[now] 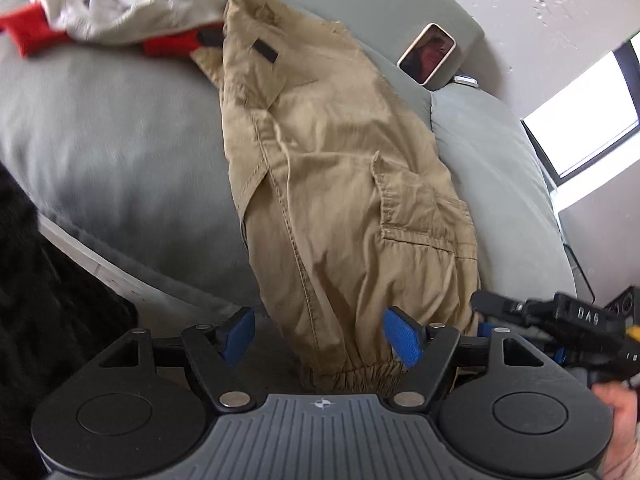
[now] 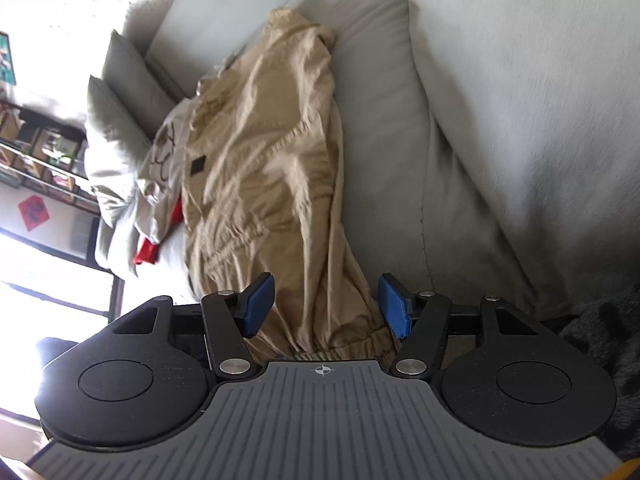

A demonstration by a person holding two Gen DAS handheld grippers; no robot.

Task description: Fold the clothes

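Khaki cargo trousers (image 1: 340, 184) lie lengthwise on the grey sofa seat (image 1: 112, 152), one leg stacked on the other. Their elastic cuff (image 1: 360, 374) hangs over the front edge. My left gripper (image 1: 320, 336) is open, its blue pads (image 1: 402, 338) wide apart on either side of the cuff end. In the right wrist view the same trousers (image 2: 268, 168) run away from me, and my right gripper (image 2: 326, 306) is open too, with the cuff (image 2: 344, 346) lying between the pads. The right gripper's black frame (image 1: 568, 316) shows beside the left one.
A crumpled beige and red garment (image 1: 100, 4) lies at the far end of the seat. A phone (image 1: 428, 54) leans on the grey backrest (image 2: 520, 100). Pillows (image 2: 120, 92), a shelf (image 2: 36, 152) and bright windows stand beyond. A hand (image 1: 618, 420) shows at the right edge.
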